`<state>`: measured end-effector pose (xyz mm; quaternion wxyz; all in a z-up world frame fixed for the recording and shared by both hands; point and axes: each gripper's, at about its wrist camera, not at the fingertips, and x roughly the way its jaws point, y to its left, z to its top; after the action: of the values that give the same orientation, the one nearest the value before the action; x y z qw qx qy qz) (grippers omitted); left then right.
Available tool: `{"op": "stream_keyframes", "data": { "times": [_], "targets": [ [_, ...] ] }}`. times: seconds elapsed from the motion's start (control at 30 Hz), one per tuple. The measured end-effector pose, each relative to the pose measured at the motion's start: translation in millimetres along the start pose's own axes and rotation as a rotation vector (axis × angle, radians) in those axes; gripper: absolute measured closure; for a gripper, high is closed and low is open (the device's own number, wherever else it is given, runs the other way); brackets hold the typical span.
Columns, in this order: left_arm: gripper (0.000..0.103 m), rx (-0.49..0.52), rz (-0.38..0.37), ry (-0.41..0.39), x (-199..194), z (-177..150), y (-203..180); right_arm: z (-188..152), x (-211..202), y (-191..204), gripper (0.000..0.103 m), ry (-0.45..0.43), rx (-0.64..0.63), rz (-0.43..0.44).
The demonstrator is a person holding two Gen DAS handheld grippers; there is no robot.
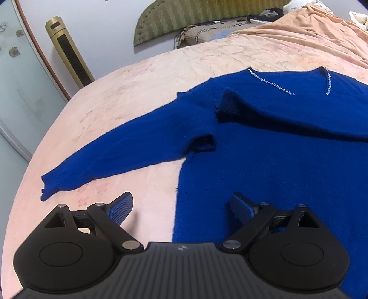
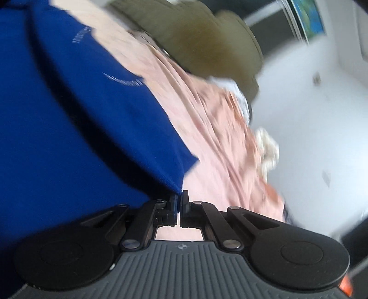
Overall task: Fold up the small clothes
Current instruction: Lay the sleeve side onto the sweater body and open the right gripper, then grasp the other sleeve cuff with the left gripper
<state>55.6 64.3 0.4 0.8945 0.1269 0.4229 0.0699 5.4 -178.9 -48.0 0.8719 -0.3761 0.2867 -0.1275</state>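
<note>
A royal-blue V-neck sweater (image 1: 276, 142) with a sparkly neckline trim lies on a pink bedspread (image 1: 142, 87). One sleeve (image 1: 119, 151) stretches out to the left; the other sleeve is folded across the chest. My left gripper (image 1: 181, 207) is open and empty, hovering over the sweater's lower left edge. In the blurred right wrist view, my right gripper (image 2: 180, 200) is shut on a corner of the sweater (image 2: 69, 119) and lifts it off the bedspread (image 2: 207, 142).
A green padded headboard (image 1: 197, 16) and a pillow (image 1: 207, 32) lie at the far end of the bed. A gold tower fan (image 1: 69, 50) stands by the wall at left. An orange blanket (image 1: 310, 30) covers the far right.
</note>
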Motion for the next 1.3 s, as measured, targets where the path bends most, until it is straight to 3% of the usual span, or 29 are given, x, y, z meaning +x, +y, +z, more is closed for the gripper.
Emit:
{"op": "stream_keyframes", "data": {
  "times": [0.1, 0.23, 0.33, 0.43, 0.7, 0.8, 0.87, 0.9, 0.93, 0.97, 1.0, 1.13, 1.2, 1.3],
  "targets": [
    [0.01, 0.006, -0.009, 0.002, 1.6, -1.9, 0.7, -4.5, 1.6, -1.6, 0.094, 0.015, 0.014, 0.086],
    [0.01, -0.009, 0.011, 0.0, 3.5, -4.8, 11.7, 1.9, -14.9, -9.9, 0.065, 0.066, -0.039, 0.112],
    [0.01, -0.056, 0.018, 0.018, 9.7, -4.3, 23.2, 21.3, -34.8, -30.5, 0.065, 0.04, 0.066, 0.182],
    [0.01, -0.094, 0.003, 0.028, 11.1, -5.5, 31.5, 55.3, -48.2, -33.2, 0.064, -0.082, 0.197, 0.322],
    [0.01, -0.104, 0.051, 0.022, 7.3, -15.6, 54.7, 169.3, -46.9, 59.7, 0.064, -0.281, 0.212, 0.72],
    [0.01, -0.13, 0.059, 0.026, 8.0, -18.3, 69.0, 204.4, -29.1, 94.1, 0.064, -0.273, 0.235, 0.678],
    [0.01, -0.141, 0.069, 0.027, 9.3, -20.8, 77.5, 216.6, -11.2, 112.7, 0.063, -0.214, 0.251, 0.65],
    [0.01, -0.147, 0.077, 0.029, 10.9, -22.4, 82.5, 219.2, -2.2, 121.2, 0.06, -0.168, 0.239, 0.685],
    [0.01, -0.152, 0.082, 0.031, 12.5, -23.5, 86.0, 217.5, -2.3, 132.4, 0.064, -0.137, 0.219, 0.736],
    [0.01, -0.161, 0.089, 0.034, 14.7, -25.0, 90.4, 214.8, -3.9, 136.1, 0.063, -0.152, 0.216, 0.768],
    [0.01, -0.173, 0.094, 0.042, 17.8, -26.3, 95.0, 211.8, -8.0, 133.4, 0.064, -0.181, 0.225, 0.773],
    [0.01, -0.221, 0.092, 0.069, 27.1, -29.4, 107.8, 203.0, -1.6, 105.7, 0.063, -0.141, 0.438, 0.837],
    [0.01, -0.236, 0.089, 0.068, 28.2, -31.2, 112.6, 201.7, 2.4, 119.4, 0.06, -0.087, 0.342, 0.833],
    [0.01, -0.259, 0.111, 0.064, 30.8, -33.6, 124.0, 199.8, -12.4, 115.1, 0.062, -0.115, 0.302, 0.812]
  ]
}}
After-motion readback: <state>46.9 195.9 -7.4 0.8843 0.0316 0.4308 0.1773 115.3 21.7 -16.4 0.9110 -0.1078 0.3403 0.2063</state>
